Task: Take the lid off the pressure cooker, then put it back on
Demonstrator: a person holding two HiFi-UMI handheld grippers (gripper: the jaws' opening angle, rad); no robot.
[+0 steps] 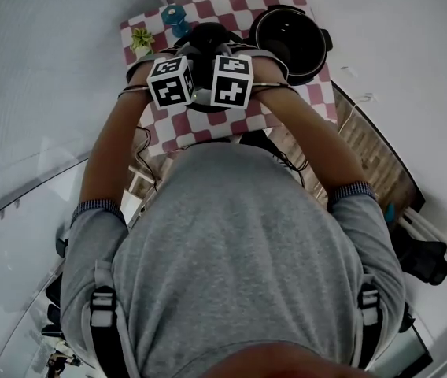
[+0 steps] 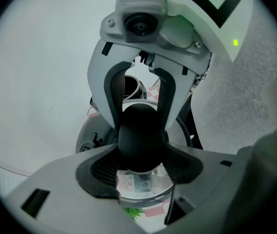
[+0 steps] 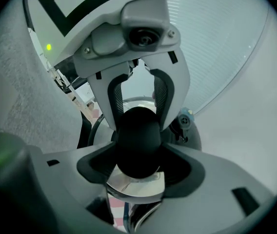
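Both grippers hold the pressure cooker lid by its black knob point(image 2: 138, 135) from opposite sides. My left gripper point(image 2: 139, 168) is shut on the knob, its dark pads point(image 2: 99, 172) pressing either side. Facing it, the right gripper point(image 2: 141, 99) clamps the same knob point(image 3: 137, 140). In its own view the right gripper point(image 3: 138, 168) is shut. The shiny metal lid point(image 3: 136, 186) hangs below the knob. In the head view the lid point(image 1: 208, 36) lies left of the open black cooker pot point(image 1: 315, 61), mostly hidden by the marker cubes point(image 1: 171, 82). Whether the lid touches the table is unclear.
A small table carries a red-and-white checked cloth point(image 1: 208, 124). At its far left stand a blue object point(image 1: 176, 18) and a small green plant point(image 1: 141, 39). A wooden floor point(image 1: 373, 148) runs to the right, with white wall around it.
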